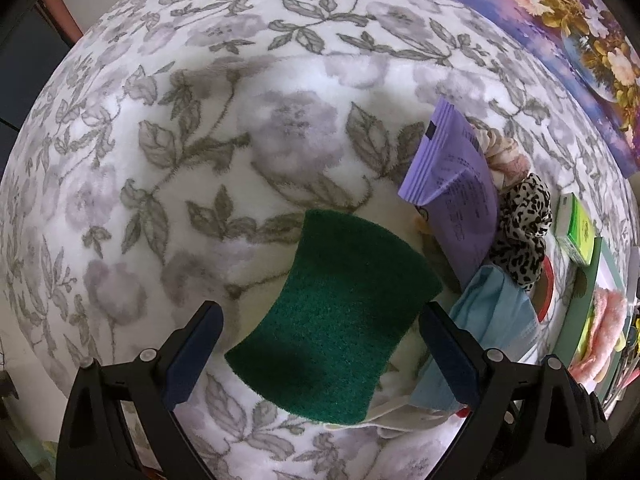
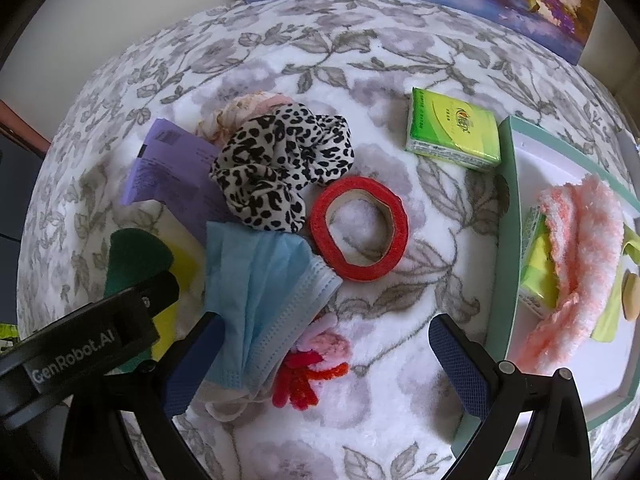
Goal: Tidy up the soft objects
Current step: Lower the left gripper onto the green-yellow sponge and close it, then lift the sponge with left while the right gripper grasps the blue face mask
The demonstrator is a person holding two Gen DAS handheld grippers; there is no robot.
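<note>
Left gripper [image 1: 320, 360] jaws spread wide, hovering over green scouring sponge [image 1: 336, 316] on the floral blanket [image 1: 160, 160]; pads not touching it, nothing held. Right gripper [image 2: 326, 364] also spread and empty, above blue face mask [image 2: 264, 292] and a red-pink fuzzy pipe-cleaner piece [image 2: 308, 368]. Partly done, by my read: teal-rimmed box [image 2: 506, 240] at right already holds pink fluffy sock [image 2: 576, 268], a green tissue pack [image 2: 538, 276] and other bits. Still loose on the blanket: sponge, mask, leopard scrunchie [image 2: 280, 168], pale pink scrunchie [image 2: 244, 114] behind it, purple packet [image 2: 172, 168], red tape roll [image 2: 360, 228], second green tissue pack [image 2: 452, 134] just beside the box. Most items left. Sponge looks like the left's next pick.
</note>
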